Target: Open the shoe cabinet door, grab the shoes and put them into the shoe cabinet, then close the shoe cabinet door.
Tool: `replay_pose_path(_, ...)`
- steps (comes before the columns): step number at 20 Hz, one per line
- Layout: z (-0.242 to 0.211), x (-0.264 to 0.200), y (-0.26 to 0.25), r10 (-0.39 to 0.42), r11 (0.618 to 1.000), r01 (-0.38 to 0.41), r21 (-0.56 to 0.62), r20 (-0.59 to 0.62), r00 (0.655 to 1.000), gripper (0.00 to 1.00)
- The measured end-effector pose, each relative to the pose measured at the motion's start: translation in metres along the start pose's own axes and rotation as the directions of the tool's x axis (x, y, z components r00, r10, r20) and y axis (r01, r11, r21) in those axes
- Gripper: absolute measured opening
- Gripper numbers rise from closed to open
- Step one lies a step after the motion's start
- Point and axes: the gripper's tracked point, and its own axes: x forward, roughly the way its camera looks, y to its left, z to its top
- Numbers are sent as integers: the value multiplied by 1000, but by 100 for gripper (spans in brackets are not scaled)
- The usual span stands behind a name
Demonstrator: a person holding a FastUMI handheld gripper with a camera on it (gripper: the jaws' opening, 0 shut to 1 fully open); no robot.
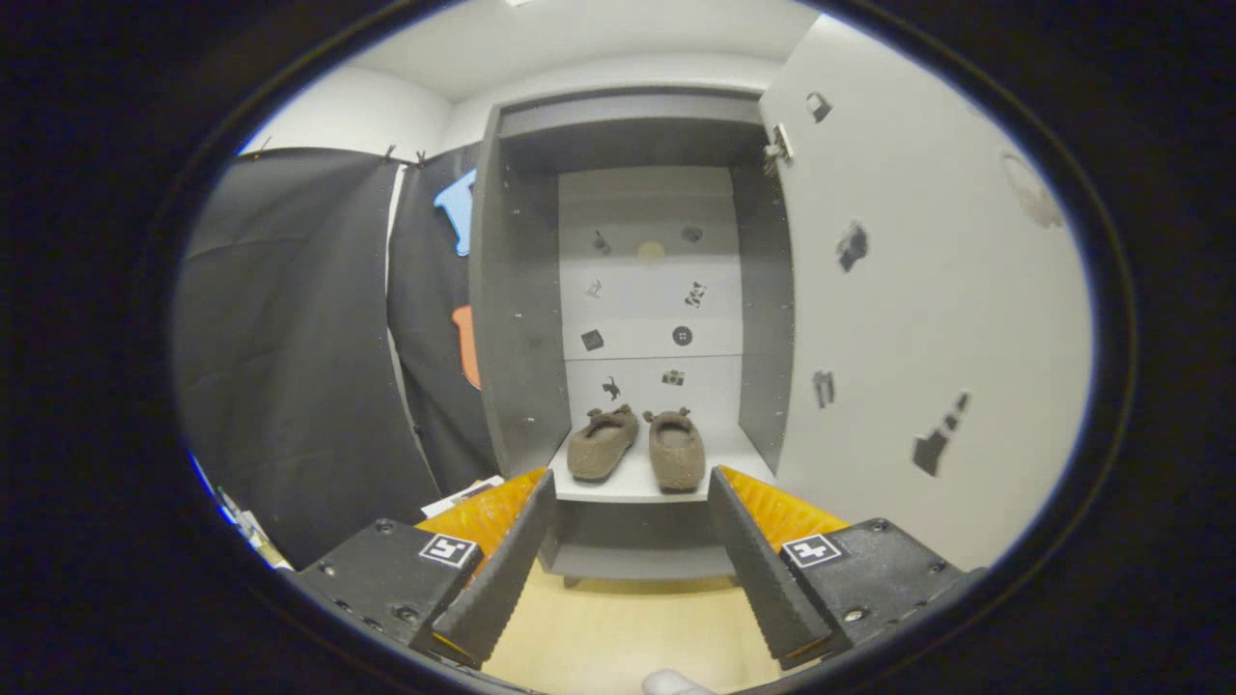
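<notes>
With my gripper (632,483) spread wide and empty, I see the shoes (637,444) at twelve o'clock beyond its fingers, on the shoe cabinet (512,319) shelf near its front edge, door (927,309) swung open at two o'clock.

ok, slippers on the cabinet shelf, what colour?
Brown, fuzzy-looking slippers, seen best in the gripper view, beyond the open gripper, on the shelf of the grey cabinet.
</notes>
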Motion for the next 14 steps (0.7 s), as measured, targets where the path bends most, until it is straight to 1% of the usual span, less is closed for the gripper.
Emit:
replay_pose_path(3, 4, -57, -13, -12, 1000, 13, -20, 32, 999, 100)
replay_pose_path(5, -1, -90, -33, -38, 998, 39, -41, 32, 999, 100)
replay_pose_path(7, -1, -120, -54, -56, 998, 57, -29, 41, 998, 100)
replay_pose_path(10, -7, -144, -92, -133, 991, 133, -25, 32, 991, 100)
replay_pose_path(14, -11, -182, -150, -202, 979, 202, 12, 35, 979, 100)
